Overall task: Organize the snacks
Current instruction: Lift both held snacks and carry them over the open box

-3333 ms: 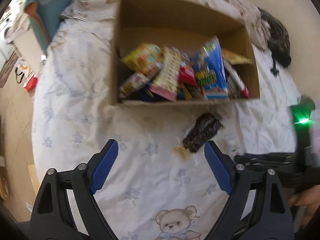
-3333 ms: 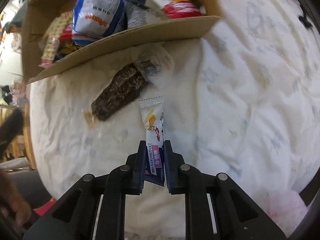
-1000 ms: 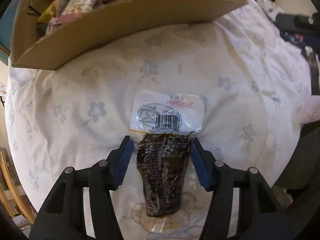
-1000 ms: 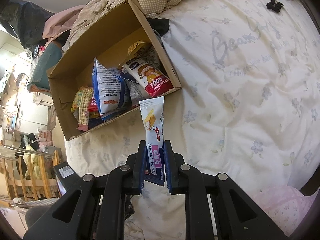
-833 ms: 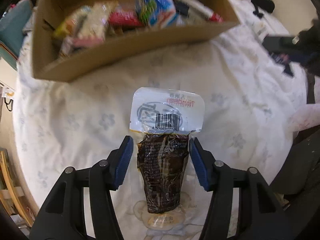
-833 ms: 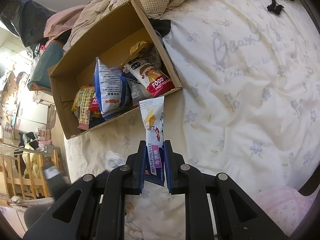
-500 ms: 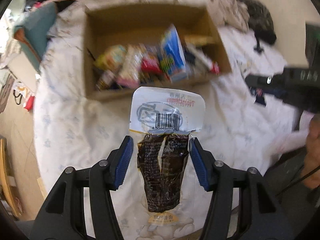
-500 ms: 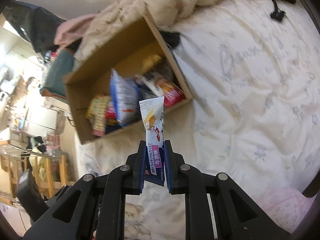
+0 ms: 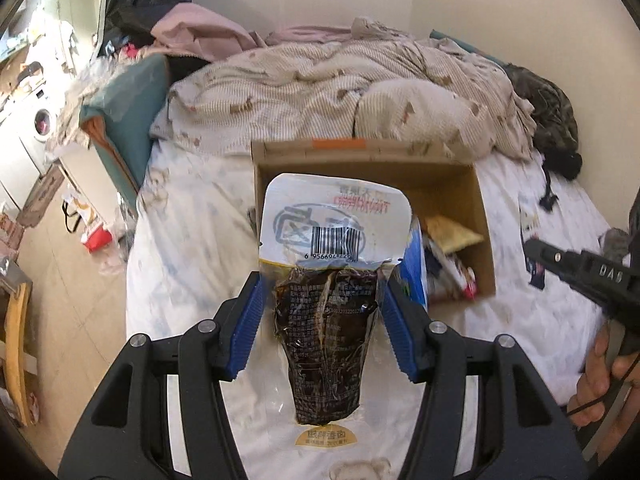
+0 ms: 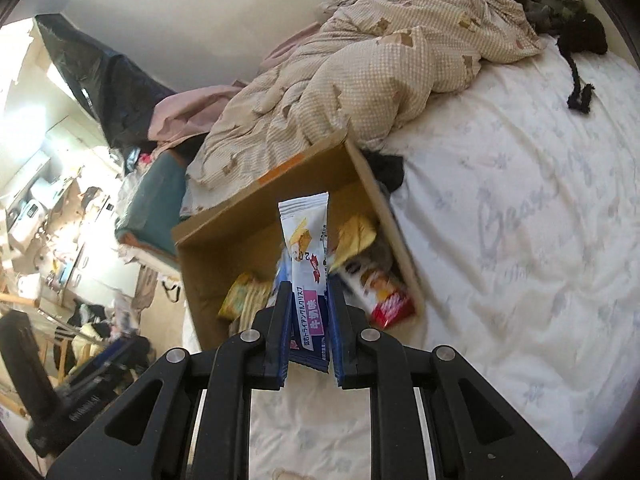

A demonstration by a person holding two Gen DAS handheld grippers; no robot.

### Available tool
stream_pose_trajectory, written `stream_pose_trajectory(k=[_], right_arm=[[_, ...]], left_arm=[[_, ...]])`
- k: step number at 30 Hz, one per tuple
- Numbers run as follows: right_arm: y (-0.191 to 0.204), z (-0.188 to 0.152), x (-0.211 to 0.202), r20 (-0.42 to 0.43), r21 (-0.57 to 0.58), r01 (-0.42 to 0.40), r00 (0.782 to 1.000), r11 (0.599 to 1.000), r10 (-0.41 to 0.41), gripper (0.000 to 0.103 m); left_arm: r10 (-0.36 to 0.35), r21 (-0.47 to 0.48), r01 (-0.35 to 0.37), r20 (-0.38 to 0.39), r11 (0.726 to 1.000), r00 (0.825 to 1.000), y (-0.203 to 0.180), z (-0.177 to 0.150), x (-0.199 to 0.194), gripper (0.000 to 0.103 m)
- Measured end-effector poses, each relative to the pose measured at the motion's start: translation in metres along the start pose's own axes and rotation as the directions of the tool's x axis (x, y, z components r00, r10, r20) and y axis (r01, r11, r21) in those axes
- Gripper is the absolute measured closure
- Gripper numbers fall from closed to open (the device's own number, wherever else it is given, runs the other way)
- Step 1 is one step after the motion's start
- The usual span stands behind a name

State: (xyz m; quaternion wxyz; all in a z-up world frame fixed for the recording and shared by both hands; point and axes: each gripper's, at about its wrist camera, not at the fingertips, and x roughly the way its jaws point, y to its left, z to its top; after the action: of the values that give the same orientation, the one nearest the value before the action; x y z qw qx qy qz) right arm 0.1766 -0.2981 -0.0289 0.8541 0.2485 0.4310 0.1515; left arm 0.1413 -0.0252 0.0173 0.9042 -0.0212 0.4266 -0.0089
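My left gripper [image 9: 324, 300] is shut on a dark brown snack pouch [image 9: 326, 320] with a white barcode top, held in the air in front of the cardboard box [image 9: 368, 160]. My right gripper [image 10: 308, 312] is shut on a white and blue stick snack packet [image 10: 306, 248], held above the same box [image 10: 240, 216]. The box lies on the bed and holds several snack bags, among them a yellow one [image 9: 450, 234] and a red-ended one [image 10: 384, 292]. The pouch hides much of the box's inside in the left wrist view.
The white flower-print bed sheet [image 10: 520, 240] spreads around the box. A crumpled beige duvet [image 9: 340, 92] lies behind it. A teal cushion [image 9: 128, 108] stands at the bed's left edge. Dark clothing [image 10: 580, 32] lies at the far right. Floor clutter lies to the left.
Both grippers have risen and tilted up, each still holding its snack. The box now looks smaller and farther, and the duvet and wall have come into view.
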Motion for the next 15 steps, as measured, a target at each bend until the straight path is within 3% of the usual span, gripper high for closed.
stream_pose_trajectory(k=[10, 15], right_arm=[[0.005, 0.023, 0.051, -0.076, -0.007, 0.02, 0.997, 1.0, -0.021, 0.086], [0.011, 0.028, 0.067, -0.111, -0.031, 0.024, 0.993, 0.999, -0.027, 0.085]], left_arm=[[0.025, 0.014, -0.025, 0.0, 1.0, 1.0, -0.009, 0.046, 0.045, 0.049], [0.04, -0.027, -0.041, -0.038, 0.999, 0.998, -0.008, 0.063, 0.078, 0.049]])
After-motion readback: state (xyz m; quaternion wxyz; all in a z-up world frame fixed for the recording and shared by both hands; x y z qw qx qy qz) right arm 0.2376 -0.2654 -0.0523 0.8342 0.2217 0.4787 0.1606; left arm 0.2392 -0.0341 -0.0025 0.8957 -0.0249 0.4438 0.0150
